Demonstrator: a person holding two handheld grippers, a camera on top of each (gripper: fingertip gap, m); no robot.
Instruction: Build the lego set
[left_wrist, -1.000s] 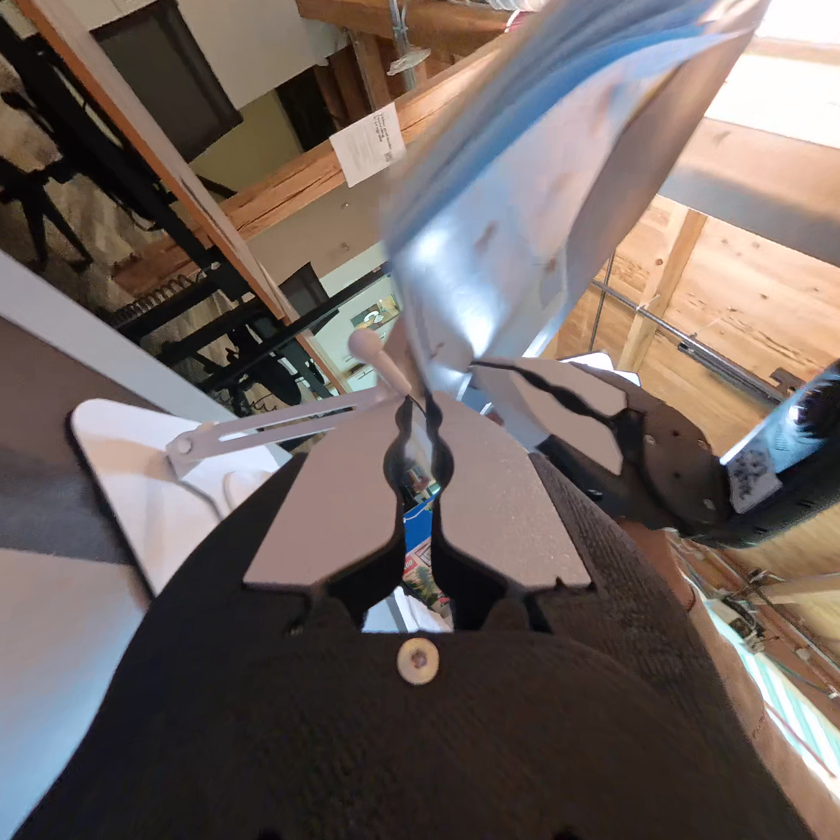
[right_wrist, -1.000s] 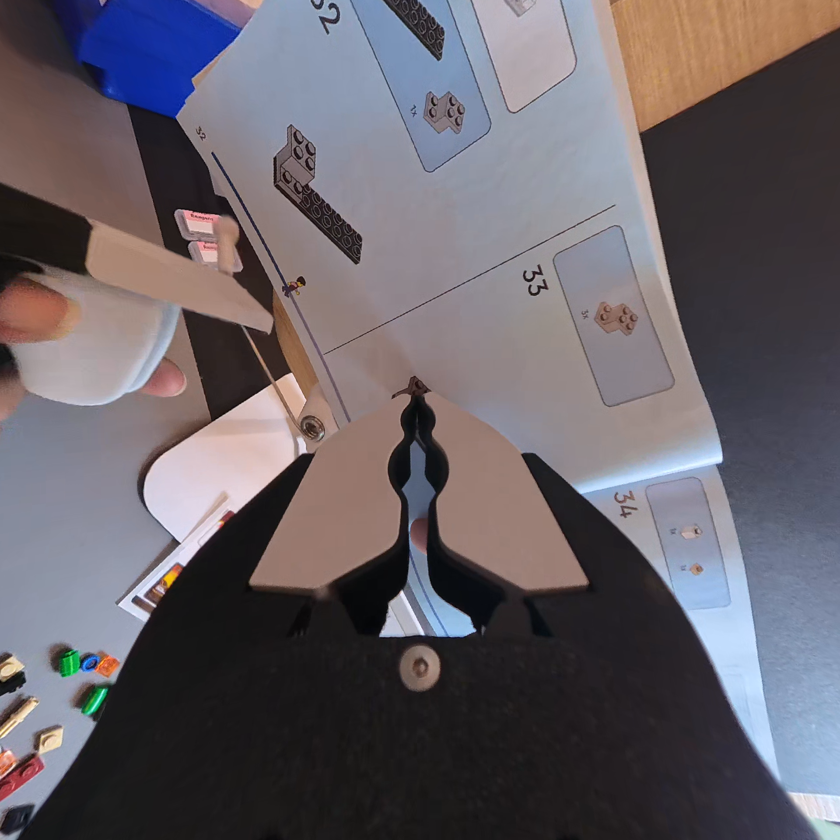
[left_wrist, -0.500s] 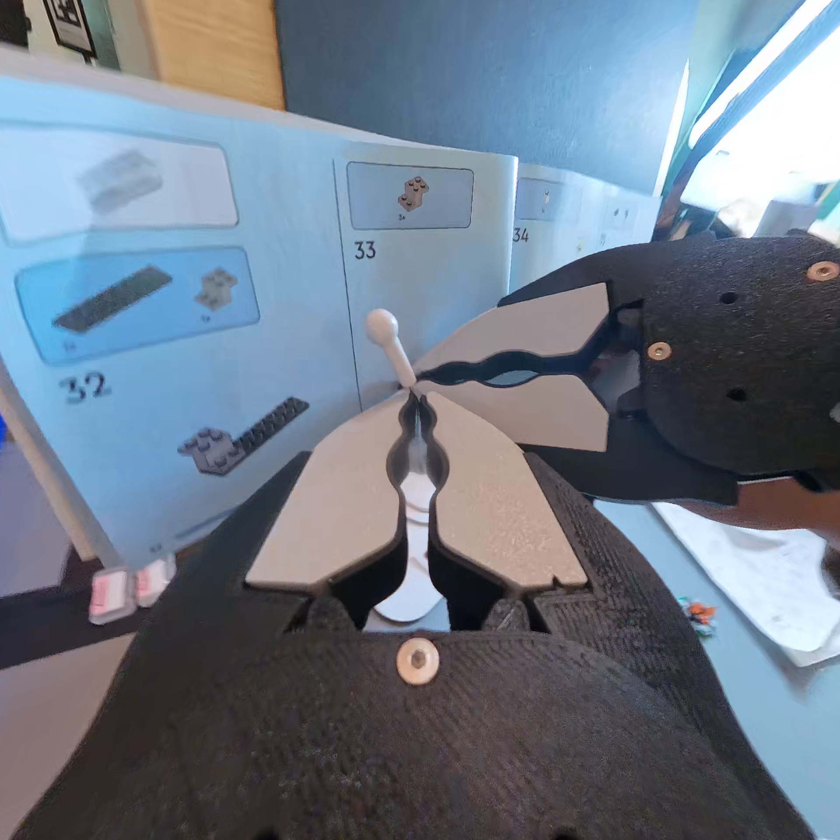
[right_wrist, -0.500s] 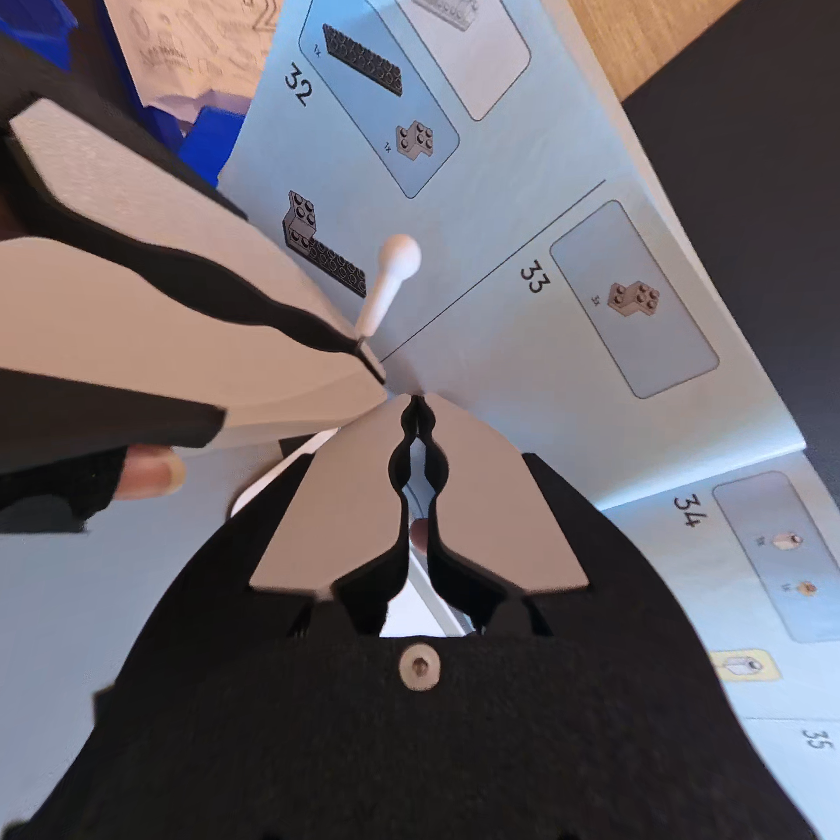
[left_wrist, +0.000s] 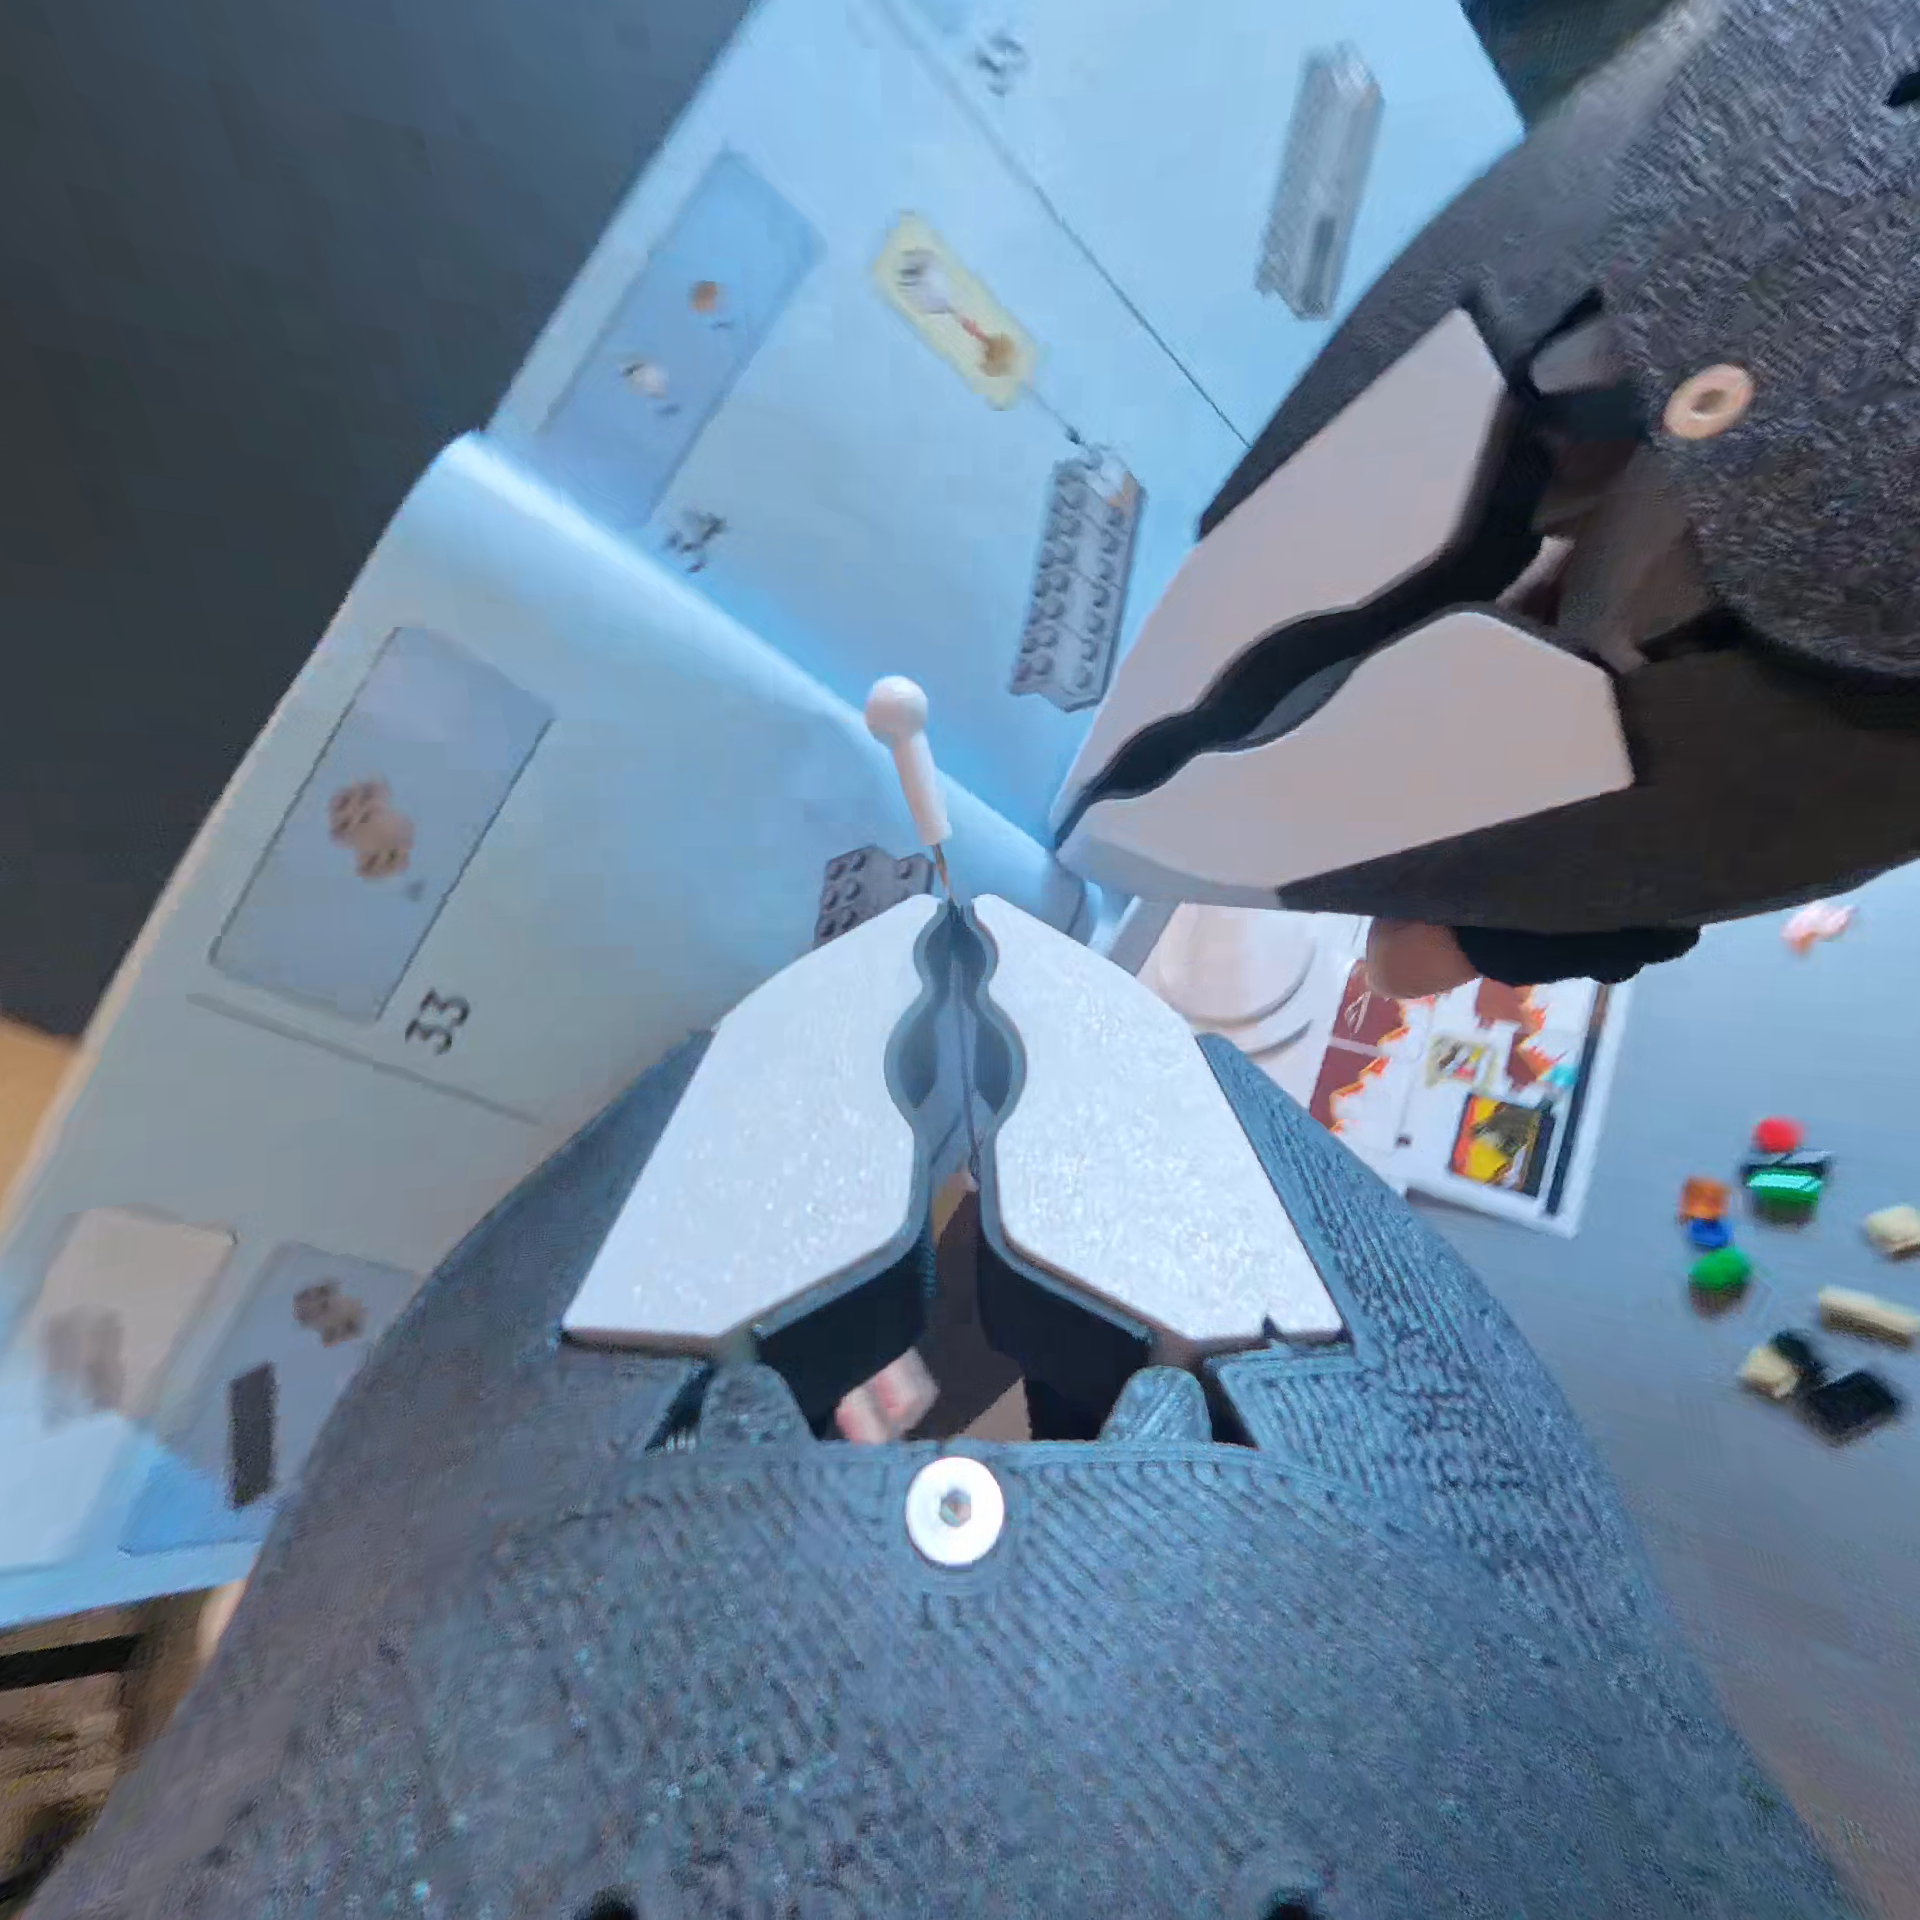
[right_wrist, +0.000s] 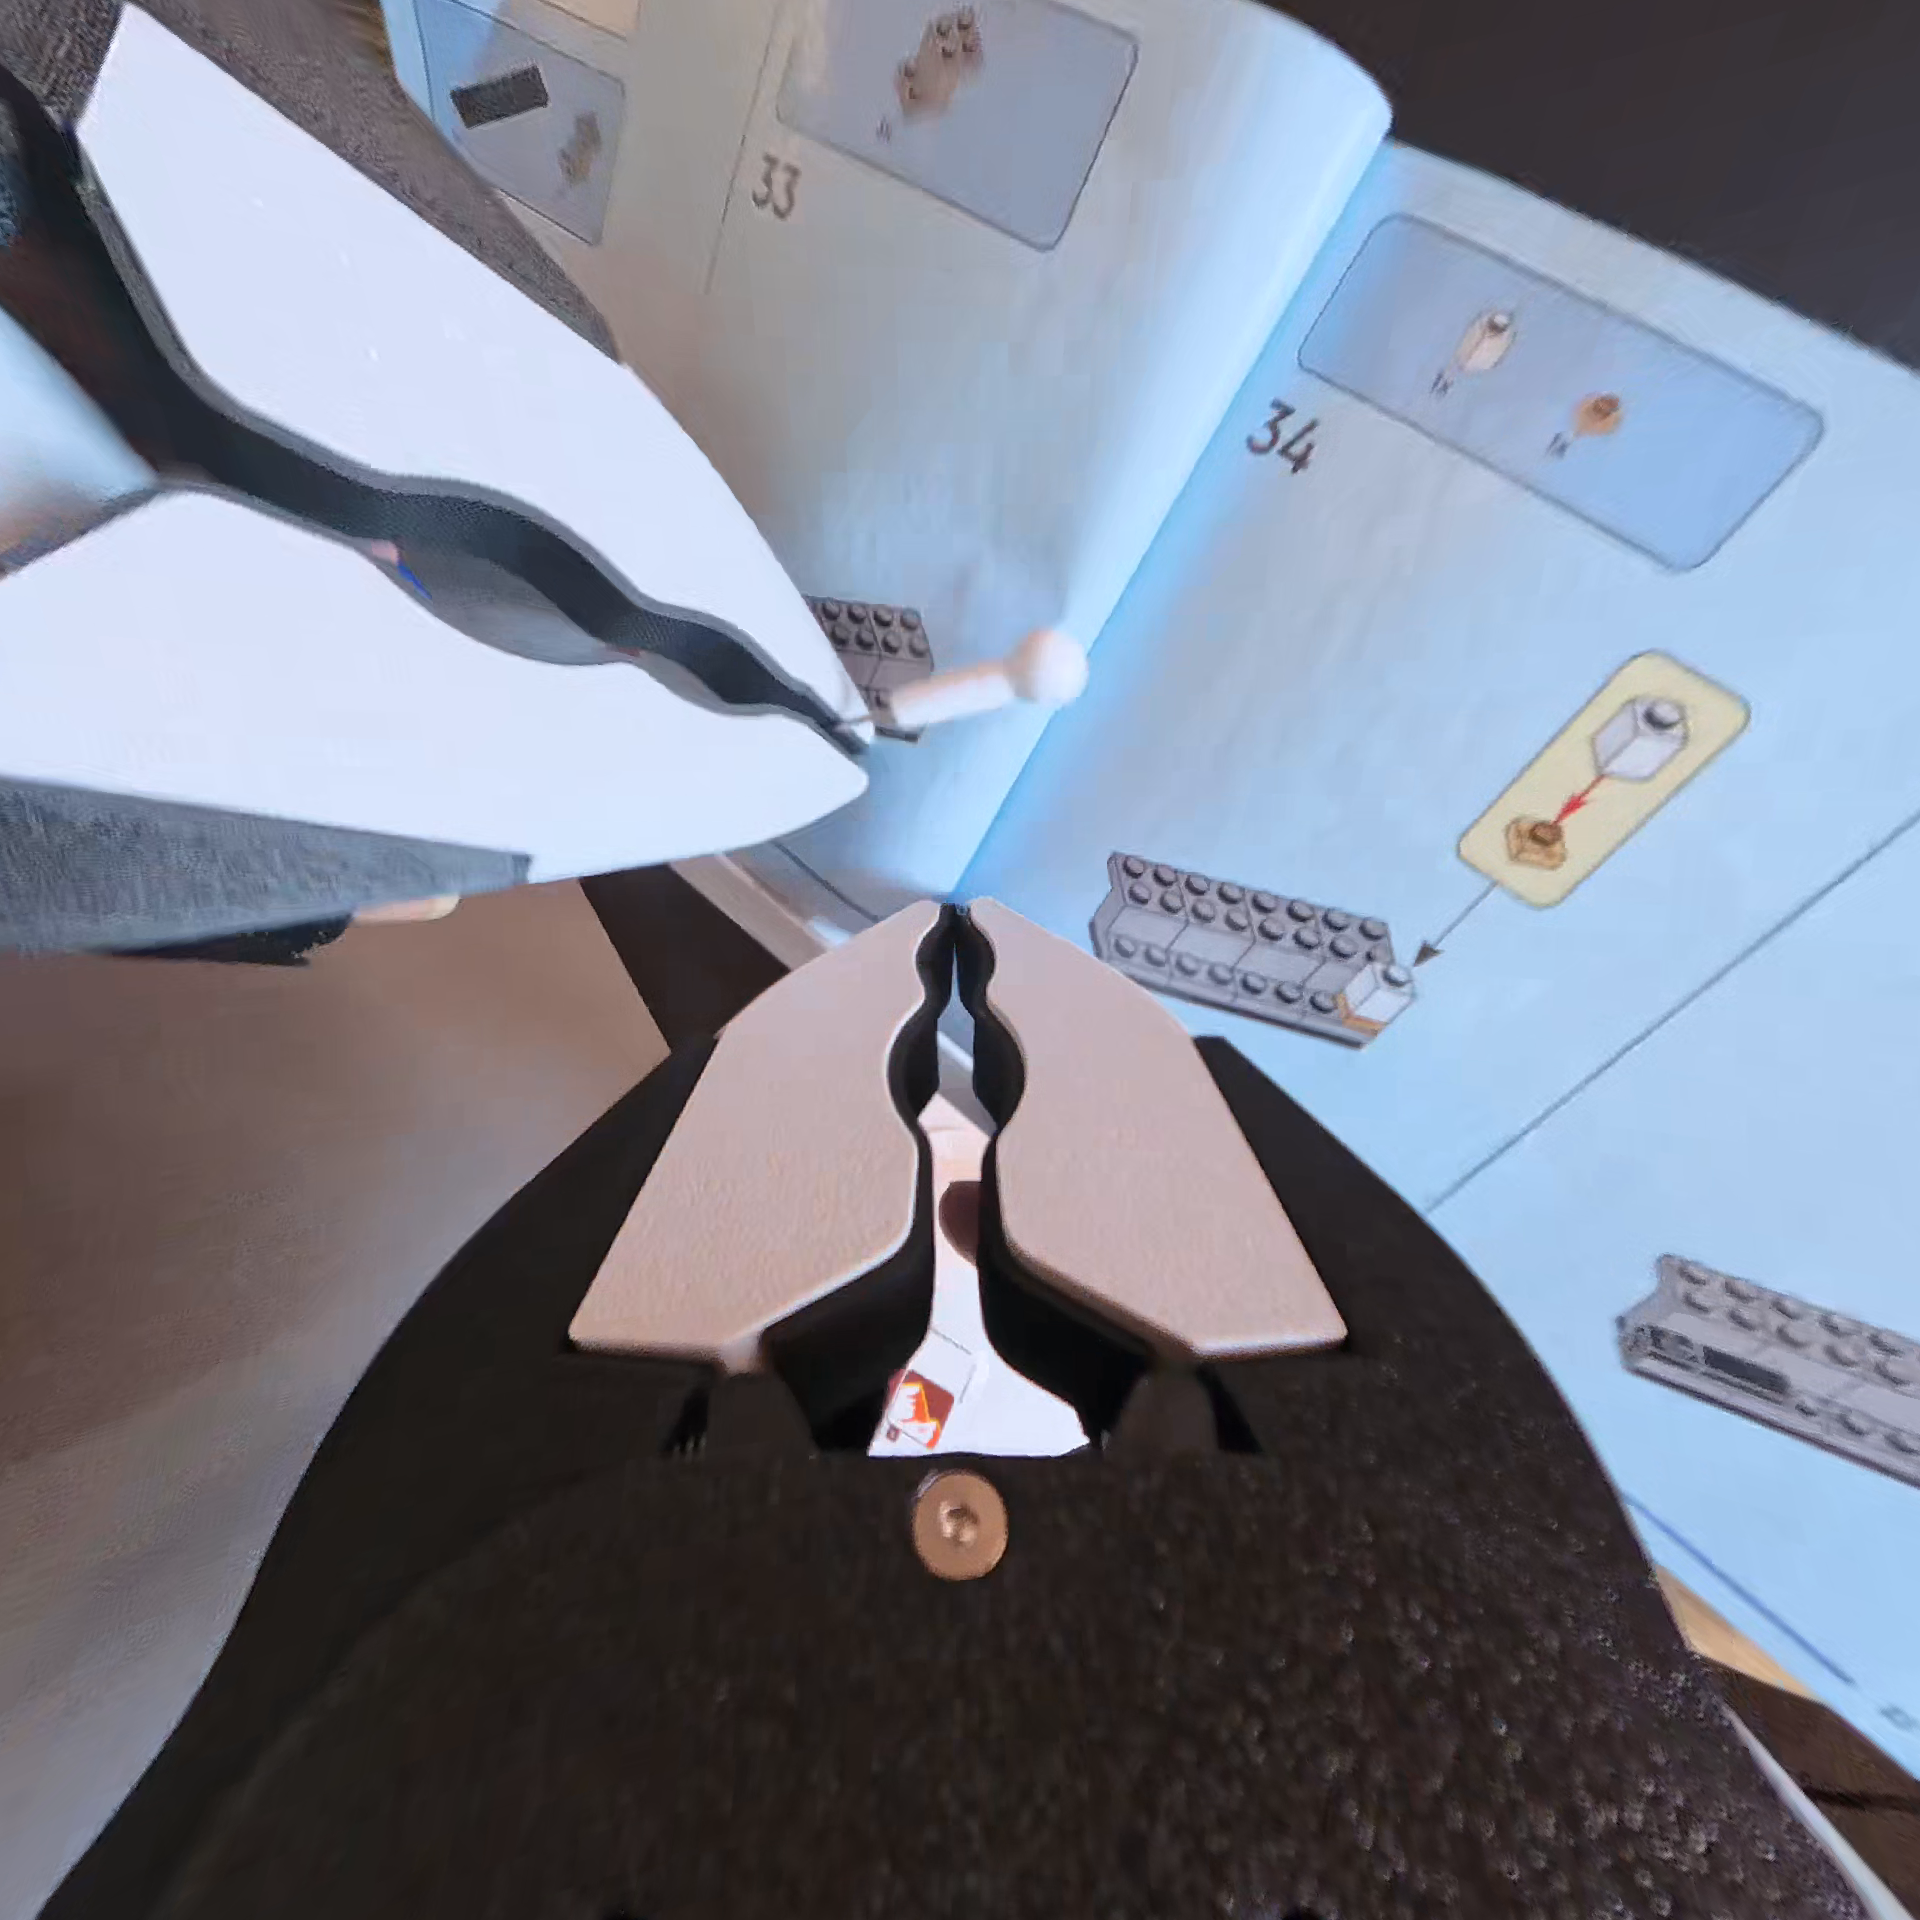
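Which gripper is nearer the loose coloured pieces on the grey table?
Right. The right gripper hangs above the sticker sheet beside the loose pieces; the left gripper, pinching the white ball-ended pin, sits nearer the instruction booklet.

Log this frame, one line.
left gripper: shut on ball-tipped pin | right gripper: shut at booklet fold | loose bricks: aside

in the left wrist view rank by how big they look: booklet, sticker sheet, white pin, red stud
1. booklet
2. sticker sheet
3. white pin, though it sits nearest the camera, so its rank is unsure
4. red stud
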